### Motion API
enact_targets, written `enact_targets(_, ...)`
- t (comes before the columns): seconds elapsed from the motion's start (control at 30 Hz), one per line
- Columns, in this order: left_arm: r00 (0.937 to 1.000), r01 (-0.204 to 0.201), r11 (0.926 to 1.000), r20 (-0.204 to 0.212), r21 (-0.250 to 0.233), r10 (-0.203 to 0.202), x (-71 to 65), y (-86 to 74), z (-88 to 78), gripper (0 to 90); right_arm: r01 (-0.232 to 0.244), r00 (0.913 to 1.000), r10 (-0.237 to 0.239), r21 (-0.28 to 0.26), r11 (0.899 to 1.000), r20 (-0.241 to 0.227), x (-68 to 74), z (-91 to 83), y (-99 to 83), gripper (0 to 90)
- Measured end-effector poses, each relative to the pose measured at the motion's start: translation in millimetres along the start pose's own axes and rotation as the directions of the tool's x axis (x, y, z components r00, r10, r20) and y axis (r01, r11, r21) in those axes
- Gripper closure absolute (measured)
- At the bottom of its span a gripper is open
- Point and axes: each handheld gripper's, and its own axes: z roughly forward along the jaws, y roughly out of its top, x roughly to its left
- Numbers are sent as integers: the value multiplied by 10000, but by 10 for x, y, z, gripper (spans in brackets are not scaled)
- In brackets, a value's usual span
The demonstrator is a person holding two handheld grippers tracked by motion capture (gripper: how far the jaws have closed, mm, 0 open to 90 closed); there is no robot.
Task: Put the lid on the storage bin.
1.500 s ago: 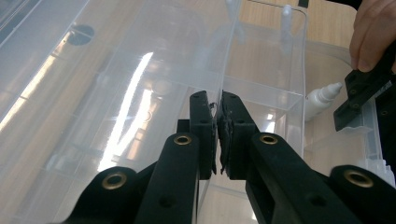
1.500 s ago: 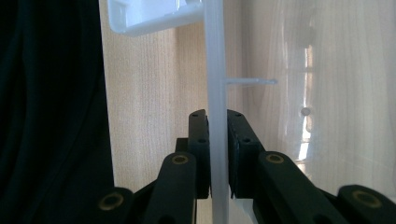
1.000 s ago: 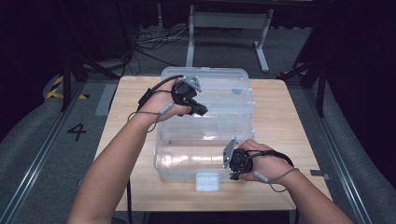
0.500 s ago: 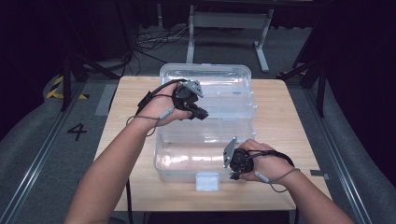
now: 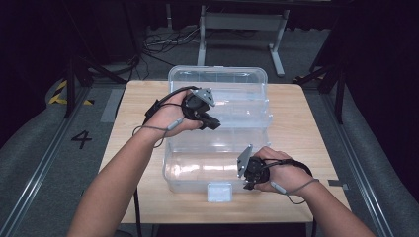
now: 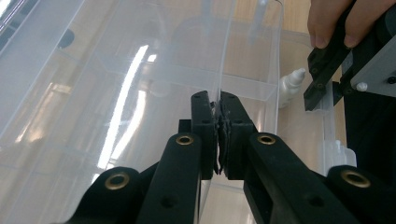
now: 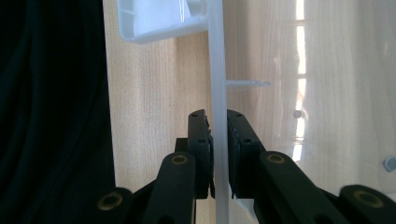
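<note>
Flanking box [image 5: 217, 148]: bare wooden table [image 5: 306, 148].

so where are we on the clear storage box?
Done: the lid is swung open behind the box. In hand: the left gripper pinches a thin clear inner wall, and the right gripper clamps the box's front rim. Left: unclear; the wall isn't visibly lifted yet.

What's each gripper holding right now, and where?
Left gripper pinches the clear lid by its edge; right gripper clamps the clear box on its front rim.
</note>
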Motion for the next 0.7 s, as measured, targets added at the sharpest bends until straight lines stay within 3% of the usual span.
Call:
enact_targets(0.43, 9999, -125, 9999, 34, 11, 124, -76, -12, -4, 866, 70, 9998, -61, -416, 9991, 213, 22, -182, -3, 828)
enact_targets(0.57, 9998, -180, 9998, 62, 31, 179, -101, -15, -4, 867, -181, 9994, 195, -512, 9985, 276, 50, -247, -18, 833)
enact_targets(0.7, 9997, -238, 9997, 67, 79, 238, -117, -13, -5, 868, -28, 9995, 48, -636, 9980, 305, 46, -287, -25, 837)
